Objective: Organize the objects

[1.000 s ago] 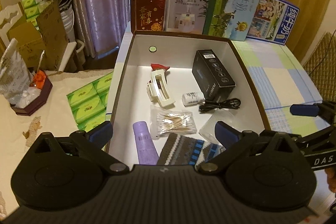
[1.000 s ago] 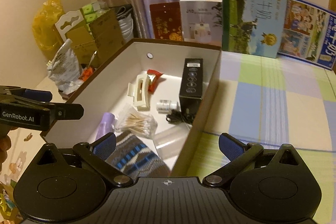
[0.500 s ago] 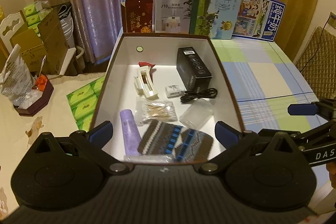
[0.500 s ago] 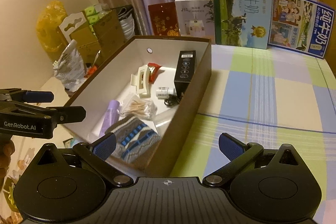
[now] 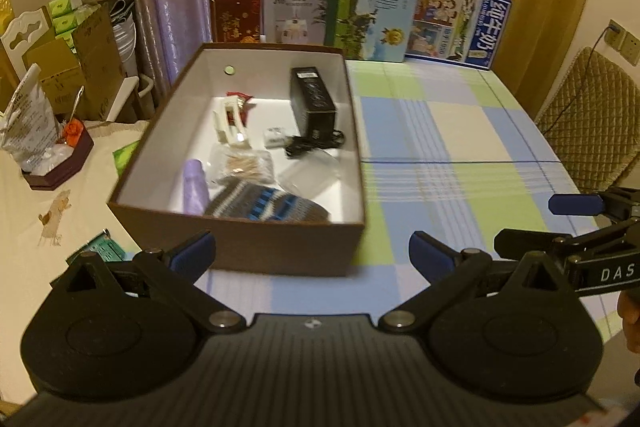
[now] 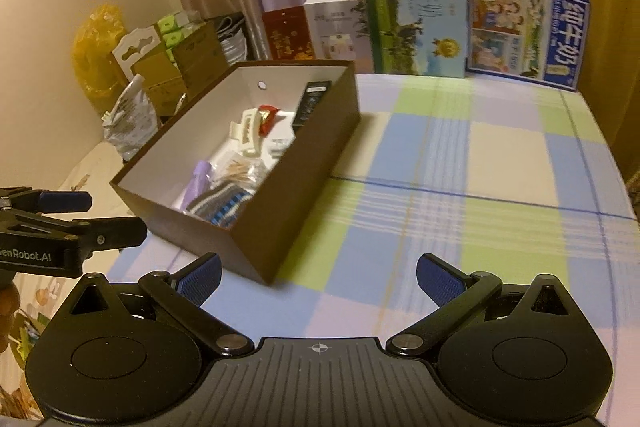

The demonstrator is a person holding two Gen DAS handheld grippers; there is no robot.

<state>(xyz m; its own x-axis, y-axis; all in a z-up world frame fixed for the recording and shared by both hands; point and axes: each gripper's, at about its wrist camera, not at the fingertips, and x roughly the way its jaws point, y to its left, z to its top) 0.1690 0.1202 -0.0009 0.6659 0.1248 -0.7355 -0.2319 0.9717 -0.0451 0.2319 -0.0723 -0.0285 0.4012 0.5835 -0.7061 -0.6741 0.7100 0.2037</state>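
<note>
Brown box [image 5: 280, 243] before empty spread claws [image 5: 312, 255]

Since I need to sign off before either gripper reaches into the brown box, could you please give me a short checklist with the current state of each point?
1. Left gripper open and holding nothing: ok.
2. Right gripper open and holding nothing: ok.
3. Brown box uncovered, contents reachable from above: ok.
4. Both grippers clear of the box, short of its near wall: ok.
5. Items separable: not ok; the knitted sock lies against the purple bottle and the cotton swab bag.
6. Black cable free of the black box: cannot tell.
</note>
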